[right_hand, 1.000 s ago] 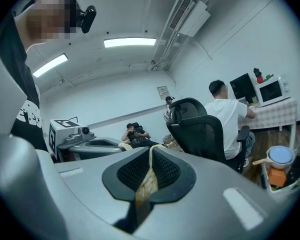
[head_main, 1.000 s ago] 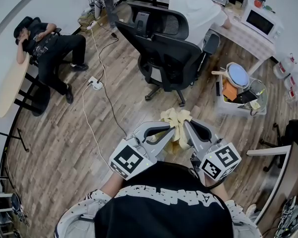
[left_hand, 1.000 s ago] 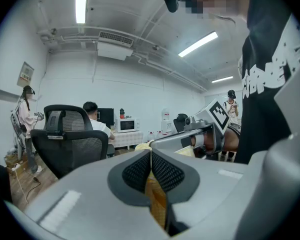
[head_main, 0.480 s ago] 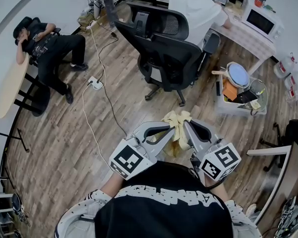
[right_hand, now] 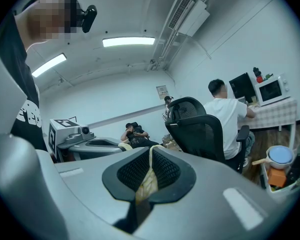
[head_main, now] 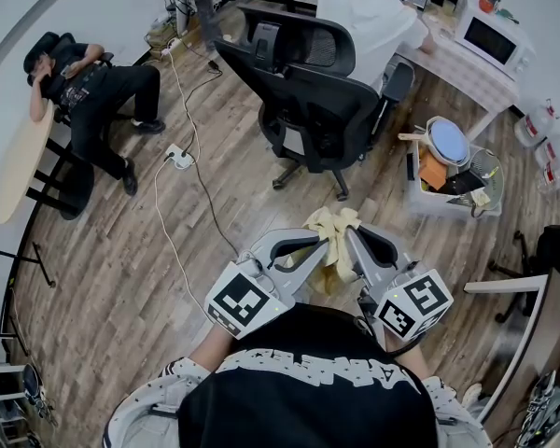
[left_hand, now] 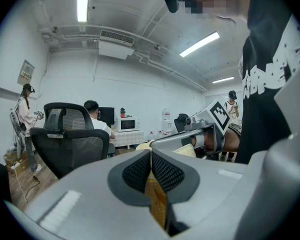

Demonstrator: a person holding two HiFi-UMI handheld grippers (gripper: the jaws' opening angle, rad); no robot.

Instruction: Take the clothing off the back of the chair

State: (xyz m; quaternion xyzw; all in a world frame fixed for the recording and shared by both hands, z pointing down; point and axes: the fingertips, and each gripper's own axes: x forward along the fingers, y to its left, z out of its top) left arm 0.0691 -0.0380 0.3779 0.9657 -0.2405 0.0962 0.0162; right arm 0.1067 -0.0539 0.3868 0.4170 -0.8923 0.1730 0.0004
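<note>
A: Between left tool and right tool, what's hanging?
B: Yellow clothing, bunched, both tools clamped on it, side by side, equally near. Chair sits well ahead, back bare.

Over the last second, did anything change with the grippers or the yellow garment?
Nothing visibly changed. The left gripper and right gripper both stay shut on the yellow garment, which they hold up between them. The empty black chair stands bare, as before.
</note>
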